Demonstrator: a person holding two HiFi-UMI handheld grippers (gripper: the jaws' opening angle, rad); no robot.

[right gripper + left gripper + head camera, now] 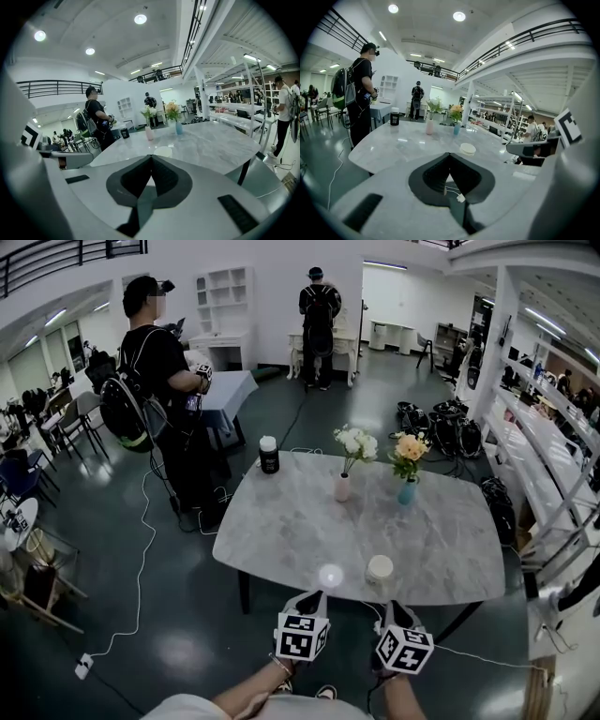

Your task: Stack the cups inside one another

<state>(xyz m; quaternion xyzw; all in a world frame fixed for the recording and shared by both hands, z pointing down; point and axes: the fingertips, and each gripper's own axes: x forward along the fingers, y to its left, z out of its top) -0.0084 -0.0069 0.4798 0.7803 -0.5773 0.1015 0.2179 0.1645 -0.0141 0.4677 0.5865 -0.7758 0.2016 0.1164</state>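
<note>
Cups unstacked: glossy pale round cup and white round cup sit apart at 6 o'clock edge of grey marble worktop, likely for easy reach. Left hand-held gripper and right hand-held gripper both pressed together, empty.

Marble table: white cup near front edge; pink vase, blue vase, dark jar beyond.

pink vase, blue vase, black jar
</note>
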